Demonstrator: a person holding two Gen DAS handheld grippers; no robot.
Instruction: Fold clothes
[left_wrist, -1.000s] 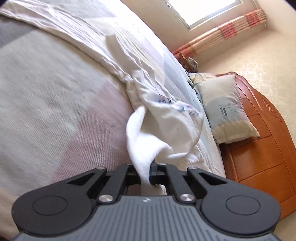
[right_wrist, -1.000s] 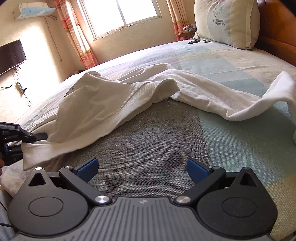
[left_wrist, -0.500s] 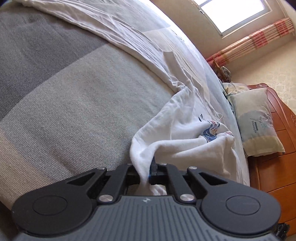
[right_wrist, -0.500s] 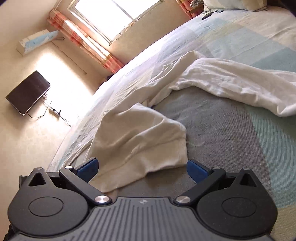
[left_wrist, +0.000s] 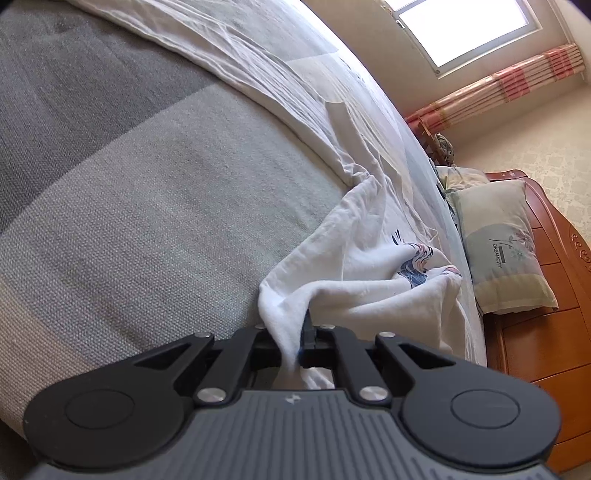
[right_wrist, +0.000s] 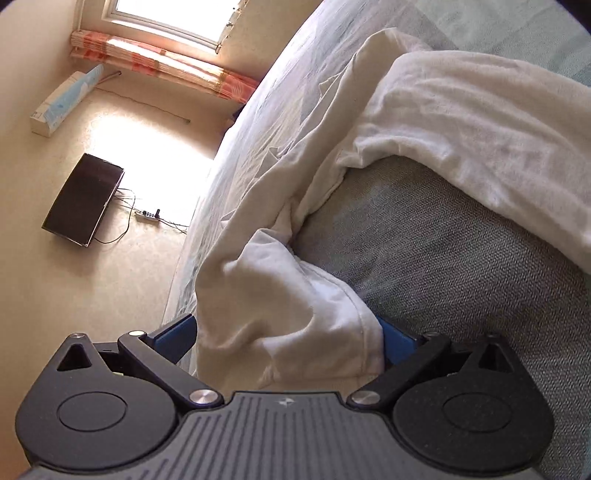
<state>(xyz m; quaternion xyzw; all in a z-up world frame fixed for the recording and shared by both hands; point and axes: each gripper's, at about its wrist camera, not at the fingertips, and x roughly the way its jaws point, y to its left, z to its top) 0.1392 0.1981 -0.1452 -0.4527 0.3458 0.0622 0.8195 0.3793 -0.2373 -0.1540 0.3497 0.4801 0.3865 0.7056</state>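
While the left gripper (left_wrist: 295, 341) clamps a bunched corner of the white garment (left_wrist: 354, 258), the right gripper (right_wrist: 286, 338) straddles another end with its jaws spread wide.

Lying crumpled across the grey and pale green bedspread (left_wrist: 147, 184), the garment trails away toward the pillow (left_wrist: 502, 243) at the wooden headboard (left_wrist: 554, 332), with a blue and pink print showing in its folds. In the right wrist view a hemmed end of the cloth sits between the blue pads (right_wrist: 173, 334); the far pad seems to touch the hem, though the cloth hides the contact, and nothing is pinched. Beyond the bed edge, a dark screen (right_wrist: 83, 199) is mounted on the wall.
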